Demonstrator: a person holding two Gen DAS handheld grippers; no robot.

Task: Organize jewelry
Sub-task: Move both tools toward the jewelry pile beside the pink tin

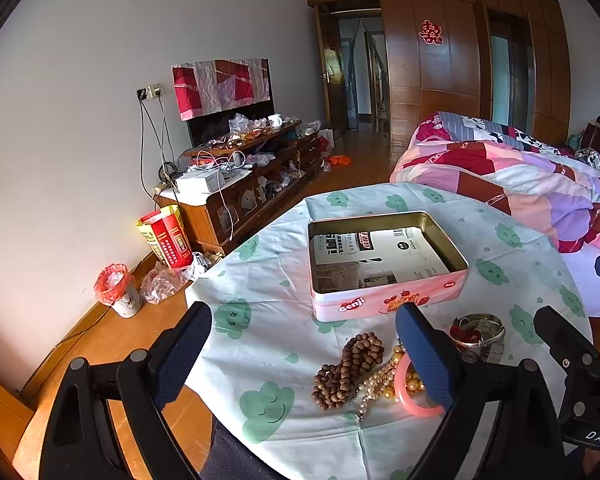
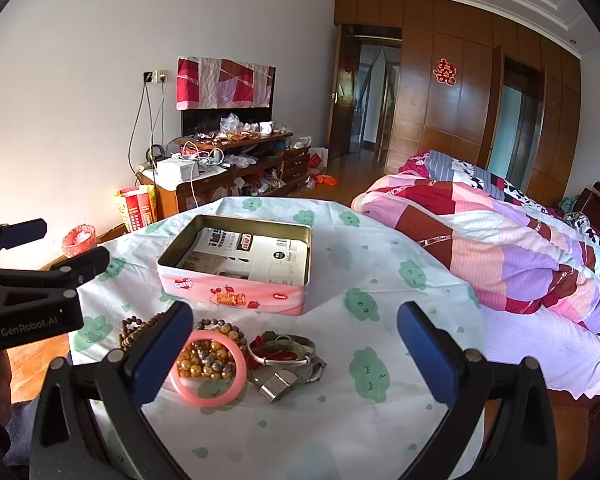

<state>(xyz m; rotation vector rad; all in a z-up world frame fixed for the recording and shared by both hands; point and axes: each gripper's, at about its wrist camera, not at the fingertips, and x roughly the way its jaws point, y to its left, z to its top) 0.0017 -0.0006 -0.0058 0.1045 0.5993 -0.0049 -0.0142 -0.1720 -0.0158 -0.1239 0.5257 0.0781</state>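
A pink open tin point(image 1: 384, 304) point(image 2: 236, 296) lined with printed paper sits mid-table. In front of it lies a jewelry pile: brown wooden bead strand point(image 1: 350, 370) point(image 2: 134, 330), pink bangle point(image 1: 406, 398) point(image 2: 208, 394), amber and pearl beads point(image 1: 384, 380) point(image 2: 204, 360), silver bangle with red bits point(image 1: 476, 332) point(image 2: 284, 350), and a metal watch point(image 2: 280, 388). My left gripper point(image 1: 304, 340) is open and empty just before the pile. My right gripper point(image 2: 296, 340) is open and empty, hovering over the pile's right side.
The round table has a white cloth with green clouds point(image 1: 260, 400) point(image 2: 364, 364). A bed with a patchwork quilt point(image 1: 520, 184) point(image 2: 500, 240) is at right. A cluttered TV cabinet point(image 1: 244, 184) and a bin point(image 1: 116, 288) stand along the left wall.
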